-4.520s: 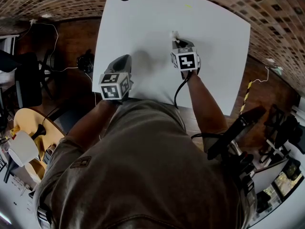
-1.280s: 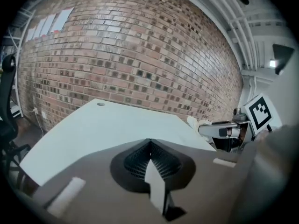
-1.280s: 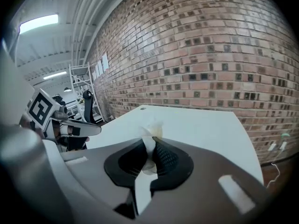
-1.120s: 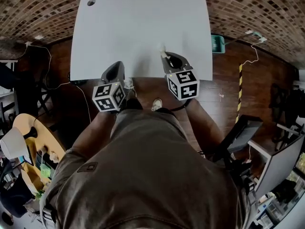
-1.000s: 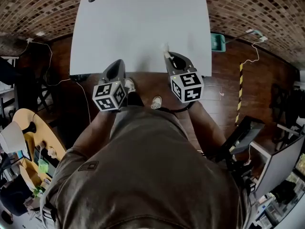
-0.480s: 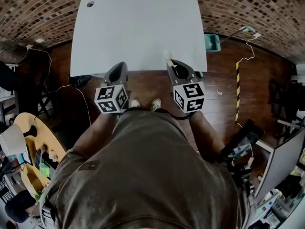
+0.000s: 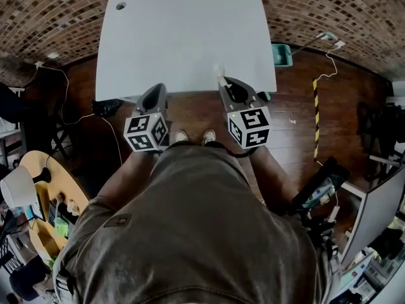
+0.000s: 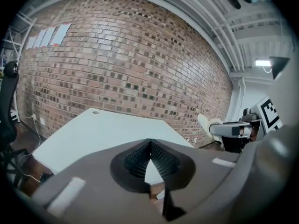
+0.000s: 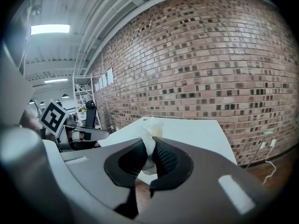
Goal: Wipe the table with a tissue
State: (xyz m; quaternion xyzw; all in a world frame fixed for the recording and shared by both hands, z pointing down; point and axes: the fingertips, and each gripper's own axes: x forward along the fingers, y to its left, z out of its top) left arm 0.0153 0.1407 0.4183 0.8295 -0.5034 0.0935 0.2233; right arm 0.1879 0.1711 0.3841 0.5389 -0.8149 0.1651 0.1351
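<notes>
The white table (image 7: 183, 37) lies ahead of me, with my shoes on the wooden floor short of its near edge. My right gripper (image 7: 221, 79) hovers at that edge, shut on a crumpled white tissue (image 7: 218, 70). In the right gripper view the tissue (image 9: 150, 127) sticks up between the pads, above the table (image 9: 191, 127). My left gripper (image 7: 156, 95) hangs beside it at the same edge with nothing in it. In the left gripper view its jaws (image 8: 149, 144) meet at the tips, and the right gripper with the tissue (image 8: 206, 122) shows at the right.
A cable hole (image 7: 120, 6) marks the table's far left corner. A teal bin (image 7: 281, 54) stands on the floor right of the table. Yellow-black tape (image 7: 314, 116) runs along the floor at the right. A round wooden table (image 7: 38, 189) with clutter is at the lower left.
Since several seconds ago both grippers have drawn back from over the table to its near edge. In the last second they shifted slightly back and up, the tissue still held.
</notes>
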